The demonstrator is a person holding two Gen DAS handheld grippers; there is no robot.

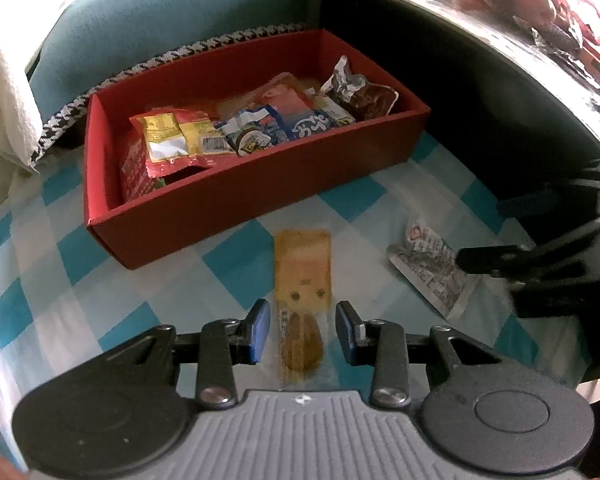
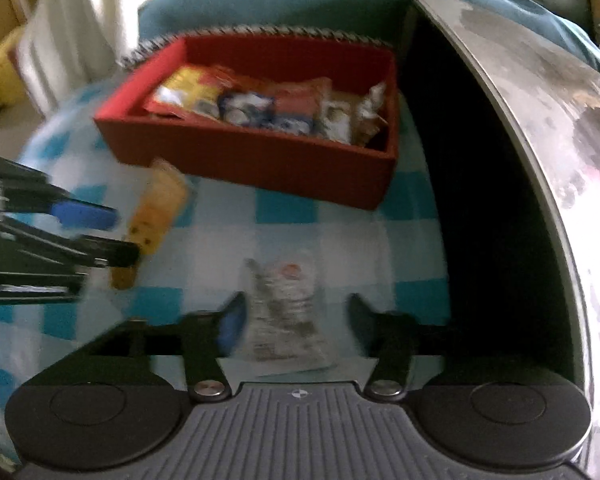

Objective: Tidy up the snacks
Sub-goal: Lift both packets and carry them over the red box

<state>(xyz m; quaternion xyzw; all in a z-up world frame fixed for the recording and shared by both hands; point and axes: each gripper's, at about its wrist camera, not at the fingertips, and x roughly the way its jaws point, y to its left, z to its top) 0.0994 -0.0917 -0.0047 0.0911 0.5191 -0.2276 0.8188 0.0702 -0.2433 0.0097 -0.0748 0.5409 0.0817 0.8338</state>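
A red box (image 1: 236, 196) holding several snack packets stands on the blue-checked cloth; it also shows in the right wrist view (image 2: 260, 160). An orange-brown snack packet (image 1: 303, 276) lies flat in front of the box, its near end between the fingers of my open left gripper (image 1: 302, 330). A clear and white snack packet (image 2: 286, 304) lies between the fingers of my open right gripper (image 2: 294, 316). In the left wrist view that packet (image 1: 432, 272) lies at the right, under the right gripper (image 1: 500, 258). The left gripper (image 2: 96, 232) shows at the left of the right wrist view, over the orange packet (image 2: 156, 212).
A shiny silver tabletop edge (image 1: 480, 36) rises at the right, with a dark gap below it and red-wrapped items (image 1: 540, 4) on top. A teal cushion (image 1: 160, 20) and a white cloth (image 1: 8, 92) lie behind the box.
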